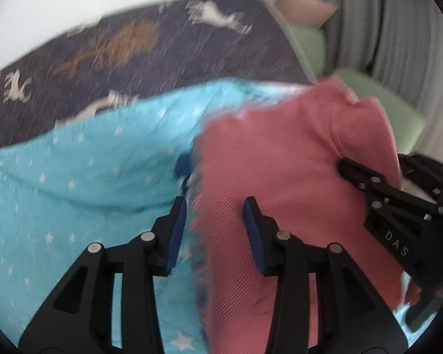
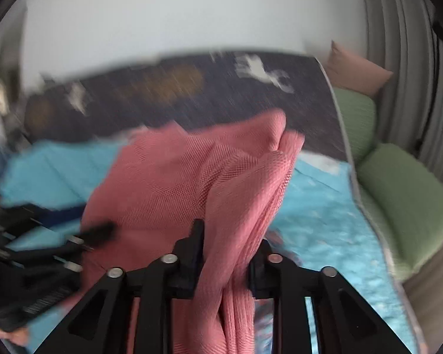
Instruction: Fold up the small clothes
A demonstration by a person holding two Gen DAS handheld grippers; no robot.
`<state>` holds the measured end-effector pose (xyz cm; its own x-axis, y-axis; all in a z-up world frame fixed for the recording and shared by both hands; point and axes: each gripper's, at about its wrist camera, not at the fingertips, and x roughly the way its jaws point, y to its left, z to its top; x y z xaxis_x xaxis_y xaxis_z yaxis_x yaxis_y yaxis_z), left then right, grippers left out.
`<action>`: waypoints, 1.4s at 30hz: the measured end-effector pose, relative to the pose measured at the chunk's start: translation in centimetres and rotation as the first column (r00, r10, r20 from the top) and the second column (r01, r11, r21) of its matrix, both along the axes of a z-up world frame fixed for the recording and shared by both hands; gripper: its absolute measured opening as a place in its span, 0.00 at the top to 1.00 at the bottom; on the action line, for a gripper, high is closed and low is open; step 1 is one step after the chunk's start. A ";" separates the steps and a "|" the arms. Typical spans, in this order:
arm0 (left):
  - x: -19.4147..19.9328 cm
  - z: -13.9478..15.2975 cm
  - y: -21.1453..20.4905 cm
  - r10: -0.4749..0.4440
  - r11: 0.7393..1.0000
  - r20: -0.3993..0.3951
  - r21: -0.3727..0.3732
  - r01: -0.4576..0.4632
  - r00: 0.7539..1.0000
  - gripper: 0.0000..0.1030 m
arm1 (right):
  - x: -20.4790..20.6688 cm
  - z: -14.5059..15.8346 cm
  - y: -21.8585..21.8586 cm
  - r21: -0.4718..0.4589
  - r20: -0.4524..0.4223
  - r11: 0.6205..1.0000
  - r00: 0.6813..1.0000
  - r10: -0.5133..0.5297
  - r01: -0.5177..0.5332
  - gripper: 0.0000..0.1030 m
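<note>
Folding looks barely begun: the pink garment (image 2: pixel 174 177) hangs bunched, pinched by the right gripper (image 2: pixel 226 253). The left gripper (image 1: pixel 215 206) is spread, empty.

- We are seeing a pink garment (image 2: pixel 192 177) showing a fine woven texture.
- We are looking at a turquoise sheet (image 1: pixel 73 183) dotted with white stars.
- We are noticing a dark blanket (image 1: pixel 162 47) carrying white horses and brown patches.
- We are spotting green cushions (image 2: pixel 404 194) and a pink cushion (image 2: pixel 357 70).

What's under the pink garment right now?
The pink garment lies over a light blue starred blanket. Whatever sits beneath its middle is covered, so that cannot be seen.
</note>
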<state>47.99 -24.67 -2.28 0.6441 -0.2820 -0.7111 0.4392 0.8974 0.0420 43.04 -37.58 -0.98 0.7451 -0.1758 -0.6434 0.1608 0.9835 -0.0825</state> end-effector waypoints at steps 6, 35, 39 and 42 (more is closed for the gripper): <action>0.3 -2.4 1.5 0.021 0.992 0.003 -0.122 -0.020 1.000 0.42 | 0.8 -4.8 -2.0 0.001 -0.042 0.995 0.994 -0.096 0.096 0.45; -31.9 6.9 10.2 -0.105 0.973 0.241 -0.174 0.150 0.965 0.18 | -36.1 3.1 1.6 0.300 0.210 0.954 0.977 -0.042 -0.024 0.30; -36.4 6.9 11.6 -0.047 0.976 0.289 -0.189 0.105 0.956 0.12 | -39.9 3.5 3.8 0.264 0.233 0.964 0.972 -0.031 -0.032 0.24; -38.6 6.7 12.3 -0.049 0.977 0.295 -0.186 0.108 0.954 0.10 | -41.9 3.5 5.5 0.196 0.236 0.981 0.971 -0.037 -0.010 0.23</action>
<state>9.35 -12.40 4.41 0.7825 -0.4561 -0.4239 0.5043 0.8635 0.0016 1.10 -32.12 2.54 0.8790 -0.0764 -0.4706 0.1660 0.9744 0.1519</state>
